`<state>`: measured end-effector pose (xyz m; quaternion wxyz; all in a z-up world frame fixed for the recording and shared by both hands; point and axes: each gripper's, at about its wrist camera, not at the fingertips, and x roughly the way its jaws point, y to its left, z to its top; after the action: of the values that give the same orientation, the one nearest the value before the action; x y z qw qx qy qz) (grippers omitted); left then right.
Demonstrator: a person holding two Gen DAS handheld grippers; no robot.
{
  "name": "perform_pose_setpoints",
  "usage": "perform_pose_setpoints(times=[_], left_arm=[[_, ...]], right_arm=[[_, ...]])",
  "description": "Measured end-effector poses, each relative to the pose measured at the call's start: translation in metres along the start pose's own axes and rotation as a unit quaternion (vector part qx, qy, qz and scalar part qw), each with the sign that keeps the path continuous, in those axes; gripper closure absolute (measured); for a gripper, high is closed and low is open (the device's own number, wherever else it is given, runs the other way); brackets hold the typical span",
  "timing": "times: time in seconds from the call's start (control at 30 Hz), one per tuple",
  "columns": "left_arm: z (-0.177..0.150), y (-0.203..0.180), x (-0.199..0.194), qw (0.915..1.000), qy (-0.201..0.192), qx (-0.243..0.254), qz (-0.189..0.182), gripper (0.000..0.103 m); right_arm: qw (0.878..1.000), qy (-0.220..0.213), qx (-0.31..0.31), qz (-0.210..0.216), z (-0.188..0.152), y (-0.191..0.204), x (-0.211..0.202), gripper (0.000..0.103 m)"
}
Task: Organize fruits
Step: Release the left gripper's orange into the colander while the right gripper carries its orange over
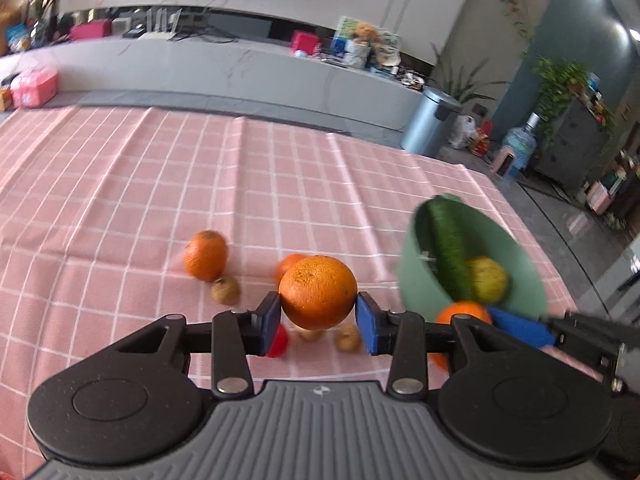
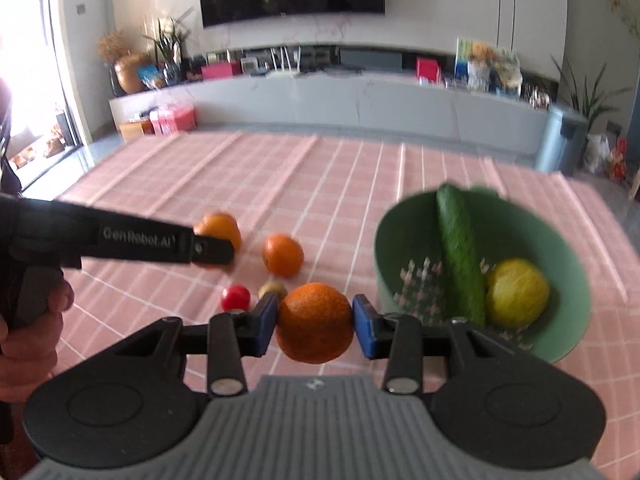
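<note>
My left gripper (image 1: 318, 316) is shut on an orange (image 1: 318, 298), held above the pink checked cloth. My right gripper (image 2: 316, 322) is shut on another orange (image 2: 314, 323), just left of the green bowl (image 2: 568, 240). The bowl holds a cucumber (image 2: 458, 256) and a yellow-green fruit (image 2: 518, 292); it also shows in the left wrist view (image 1: 516, 248). Loose on the cloth lie two oranges (image 1: 205, 255) (image 2: 282, 255), a red fruit (image 2: 235, 297) and small brown fruits (image 1: 225, 290). The right gripper's blue finger (image 1: 520, 325) and its orange show at the right in the left wrist view.
The table carries a pink checked cloth (image 1: 200, 184). The left gripper's black body (image 2: 120, 238) crosses the left side of the right wrist view, held by a hand (image 2: 28, 344). A grey bin (image 1: 430, 122) and a TV bench stand beyond the table's far edge.
</note>
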<state>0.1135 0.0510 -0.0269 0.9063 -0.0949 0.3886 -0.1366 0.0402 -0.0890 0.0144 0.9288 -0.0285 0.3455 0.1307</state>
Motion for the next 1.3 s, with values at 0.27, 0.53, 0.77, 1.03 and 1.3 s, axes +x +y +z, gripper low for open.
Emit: perform_pose_setpoints(times=[0.27,0.53,0.77,1.03,1.3], left_arm=[[0.016,-0.063,-0.004,0.9967,0.008,0.067,-0.045,0.057],[0.018,-0.106,0.038,0.9900,0.063,0.111,-0.059,0.057],[0.015,-0.114,0.070,0.9845,0.095,0.130,-0.068,0.057],[0.019,-0.117,0.086,0.9811,0.105,0.148,-0.068,0.058],[0.018,-0.115,0.104,0.9803,0.118,0.142,-0.070,0.067]], right_arm=[[0.999,-0.020,0.012,-0.049,0.015,-0.048,-0.039,0.065],[0.996,0.020,0.020,-0.080,0.015,-0.097,-0.033,0.065],[0.996,0.048,0.011,-0.080,0.012,-0.114,-0.008,0.065],[0.994,0.075,0.003,-0.078,0.009,-0.118,0.019,0.065],[0.992,0.099,-0.004,-0.078,0.004,-0.120,0.034,0.065]])
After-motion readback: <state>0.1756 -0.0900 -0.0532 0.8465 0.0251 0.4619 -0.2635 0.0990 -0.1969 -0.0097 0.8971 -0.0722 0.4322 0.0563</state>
